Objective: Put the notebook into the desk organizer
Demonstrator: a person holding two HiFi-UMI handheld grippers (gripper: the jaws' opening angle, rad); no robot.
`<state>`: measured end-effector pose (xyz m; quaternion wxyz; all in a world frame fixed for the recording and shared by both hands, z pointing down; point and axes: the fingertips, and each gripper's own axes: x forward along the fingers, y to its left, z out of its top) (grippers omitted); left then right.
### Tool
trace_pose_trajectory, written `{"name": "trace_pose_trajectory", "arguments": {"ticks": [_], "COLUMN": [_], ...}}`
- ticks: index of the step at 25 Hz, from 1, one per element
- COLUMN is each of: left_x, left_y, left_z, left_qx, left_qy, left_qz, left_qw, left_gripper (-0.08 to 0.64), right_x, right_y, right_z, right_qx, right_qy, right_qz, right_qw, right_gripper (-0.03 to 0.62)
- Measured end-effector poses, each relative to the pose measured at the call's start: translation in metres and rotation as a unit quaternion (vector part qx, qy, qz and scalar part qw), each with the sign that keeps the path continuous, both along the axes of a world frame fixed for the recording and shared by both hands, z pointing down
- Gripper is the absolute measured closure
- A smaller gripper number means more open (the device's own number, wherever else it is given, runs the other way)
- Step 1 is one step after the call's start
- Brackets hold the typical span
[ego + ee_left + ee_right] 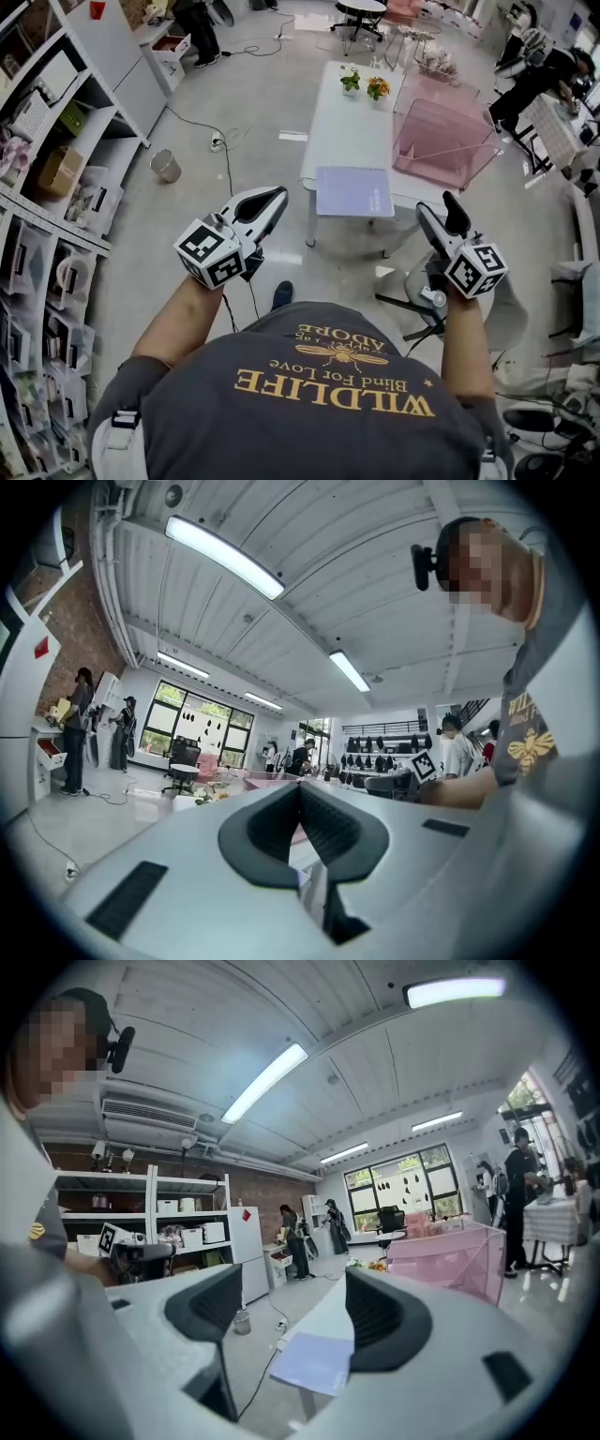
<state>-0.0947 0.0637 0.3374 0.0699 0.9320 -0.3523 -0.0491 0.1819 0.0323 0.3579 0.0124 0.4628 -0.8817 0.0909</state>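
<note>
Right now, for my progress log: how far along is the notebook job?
Done: nothing yet. The notebook lies flat on the table's near end, outside the pink organizer beside it. In hand: nothing; the left gripper is shut and empty, the right gripper open and empty, both held short of the table. Left: reach the notebook, grasp it, put it into the organizer.

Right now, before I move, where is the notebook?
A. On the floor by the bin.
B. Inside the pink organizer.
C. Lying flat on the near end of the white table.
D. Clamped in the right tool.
C: the notebook lies flat on the white table beside the pink organizer. The right tool is open and empty, and the left tool is shut on nothing.
</note>
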Motion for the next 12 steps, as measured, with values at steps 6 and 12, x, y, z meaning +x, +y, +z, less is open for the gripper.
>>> {"name": "trace_pose_trajectory", "arguments": {"ticks": [6, 12], "left_x": [-0.02, -0.033], "left_y": [-0.119, -0.196], "left_z": [-0.004, -0.002], "left_qx": [0.004, -0.005], "left_qy": [-0.005, -0.004], "left_qz": [0.069, 0.105], "left_qw": [0.9976, 0.9944], "left_gripper": [0.558, 0.558], "right_x": [-0.031, -0.045], "right_y": [-0.095, -0.154], "right_z": [0.002, 0.009], "right_qx": [-0.004, -0.021], "right_qy": [0.002, 0.01], "right_qz": [0.053, 0.084], "right_qw": [0.999, 0.996], "right_gripper": [0.262, 0.262]}}
